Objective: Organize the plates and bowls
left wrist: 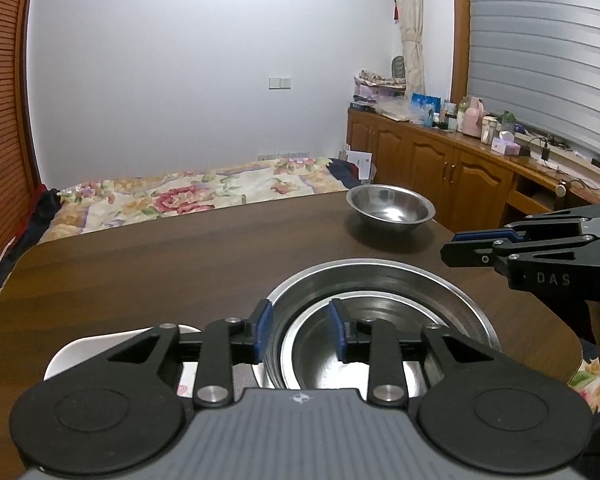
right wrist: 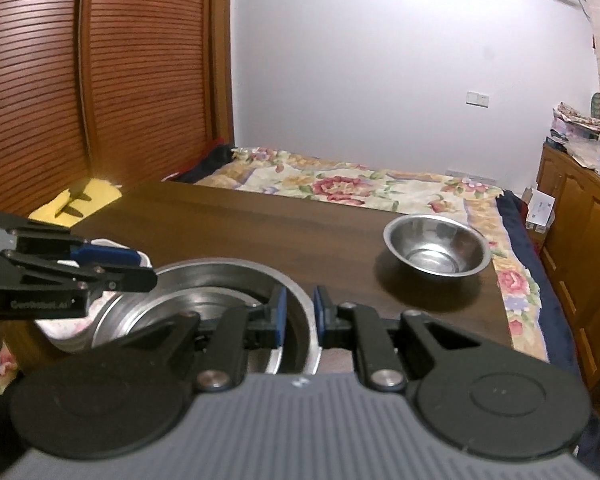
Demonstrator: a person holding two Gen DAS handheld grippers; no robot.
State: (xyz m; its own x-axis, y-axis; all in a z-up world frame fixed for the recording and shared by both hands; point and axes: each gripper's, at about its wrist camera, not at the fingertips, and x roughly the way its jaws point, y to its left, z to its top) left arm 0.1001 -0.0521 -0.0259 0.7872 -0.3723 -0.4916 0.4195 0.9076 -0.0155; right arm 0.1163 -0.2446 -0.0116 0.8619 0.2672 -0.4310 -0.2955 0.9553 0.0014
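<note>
Steel dishes sit nested at lower centre of both views: a smaller pan (left wrist: 360, 344) inside a wide basin (left wrist: 384, 280). The left gripper (left wrist: 300, 330) tilts down, jaws spread across the basin's rim, not pressing. The right gripper (right wrist: 299, 314) straddles the opposite rim, nearly closed; contact unclear. A lone bowl (left wrist: 391, 207) stands far right. A white plate (left wrist: 80, 350) is mostly hidden.

open tabletop (left wrist: 160, 256) left of bowl (left wrist: 392, 208)
</note>
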